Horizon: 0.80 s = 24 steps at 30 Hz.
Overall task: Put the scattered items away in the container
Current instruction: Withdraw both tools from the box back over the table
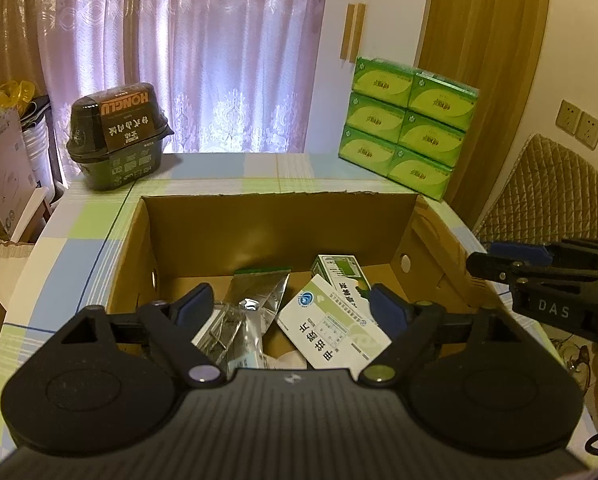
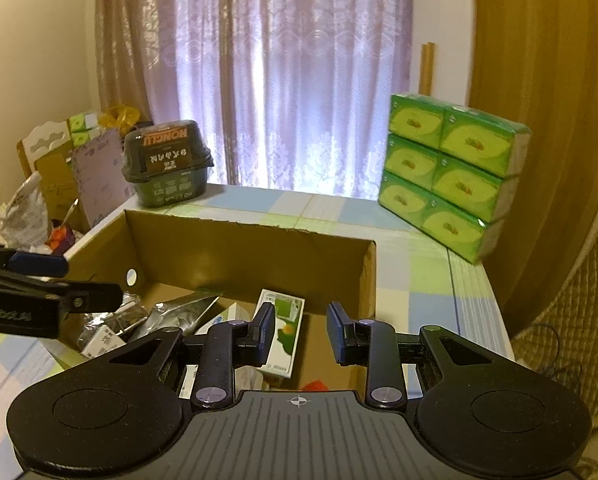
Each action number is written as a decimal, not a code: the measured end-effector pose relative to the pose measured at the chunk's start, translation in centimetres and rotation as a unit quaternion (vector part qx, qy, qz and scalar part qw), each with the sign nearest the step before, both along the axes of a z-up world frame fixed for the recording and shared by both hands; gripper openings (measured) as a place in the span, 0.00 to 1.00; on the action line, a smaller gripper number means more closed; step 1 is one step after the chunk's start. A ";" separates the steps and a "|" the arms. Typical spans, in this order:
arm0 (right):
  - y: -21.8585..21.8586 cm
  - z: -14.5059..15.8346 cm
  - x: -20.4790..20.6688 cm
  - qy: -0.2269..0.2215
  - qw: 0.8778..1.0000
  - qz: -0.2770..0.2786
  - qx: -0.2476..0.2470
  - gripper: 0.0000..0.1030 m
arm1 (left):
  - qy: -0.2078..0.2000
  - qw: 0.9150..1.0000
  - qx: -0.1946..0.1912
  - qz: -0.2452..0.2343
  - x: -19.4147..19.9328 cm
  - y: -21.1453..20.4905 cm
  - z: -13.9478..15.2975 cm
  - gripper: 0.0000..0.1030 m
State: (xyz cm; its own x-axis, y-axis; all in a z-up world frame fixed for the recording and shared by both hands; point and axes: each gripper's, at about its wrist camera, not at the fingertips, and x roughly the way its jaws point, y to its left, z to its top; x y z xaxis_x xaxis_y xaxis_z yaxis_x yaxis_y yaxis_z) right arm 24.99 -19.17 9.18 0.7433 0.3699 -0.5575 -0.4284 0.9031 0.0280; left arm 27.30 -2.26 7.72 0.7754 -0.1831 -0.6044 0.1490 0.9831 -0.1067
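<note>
Left wrist view: left hand-held gripper (image 1: 289,304) spread wide, empty, above the cardboard box (image 1: 259,216). Inside already: white medicine box (image 1: 331,332), foil pouch (image 1: 255,296), green carton (image 1: 339,268). Still on the bench (image 1: 219,172): black tub (image 1: 119,136) at 10 o'clock, tissue pack (image 1: 407,140) at 1 o'clock.

Right wrist view: right hand-held gripper (image 2: 301,332) partly open, empty, over the box's right end. Judged: mostly done, only those two possibly left.

table (image 1: 79,224): checked cloth | on it: cardboard box (image 1: 275,216) | black tub (image 1: 117,136) | 6-pack tissues (image 1: 407,128)
</note>
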 end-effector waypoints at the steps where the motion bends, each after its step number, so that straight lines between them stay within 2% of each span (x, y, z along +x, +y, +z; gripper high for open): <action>1: -0.2 0.1 -0.5 0.003 1.000 -0.003 0.004 0.33 | -0.001 1.000 -0.001 0.001 -0.5 0.1 0.1 0.86; 4: -0.5 0.1 -1.9 0.027 0.999 -0.003 0.019 0.36 | -0.001 1.000 0.004 0.003 -2.0 0.2 0.3 0.90; 5: -0.6 0.1 -2.4 0.036 0.999 -0.004 0.025 0.45 | -0.002 1.000 0.008 0.005 -2.5 0.2 0.4 0.92; 6: -0.8 0.0 -3.2 0.039 0.999 -0.008 0.035 0.80 | -0.004 1.000 0.011 0.010 -3.1 0.3 0.4 0.94; 7: -0.9 0.1 -4.1 0.033 0.998 -0.011 0.044 0.93 | -0.005 1.000 0.012 0.014 -3.7 0.4 0.4 0.95; 15: -0.8 0.6 -8.5 0.050 0.998 -0.003 0.041 0.93 | 0.002 0.999 0.017 0.042 -7.8 1.6 1.2 0.99; 21: -1.4 0.9 -10.9 0.085 0.994 -0.026 0.056 0.93 | 0.005 0.998 0.020 0.058 -10.9 2.3 2.4 0.99; 23: -1.7 1.0 -11.6 0.098 0.993 -0.031 0.058 0.95 | 0.009 0.998 0.022 0.061 -11.7 2.5 2.7 0.99; 24: -1.9 1.1 -12.0 0.102 0.993 -0.035 0.057 1.00 | 0.011 0.998 0.023 0.063 -11.9 2.5 2.8 0.99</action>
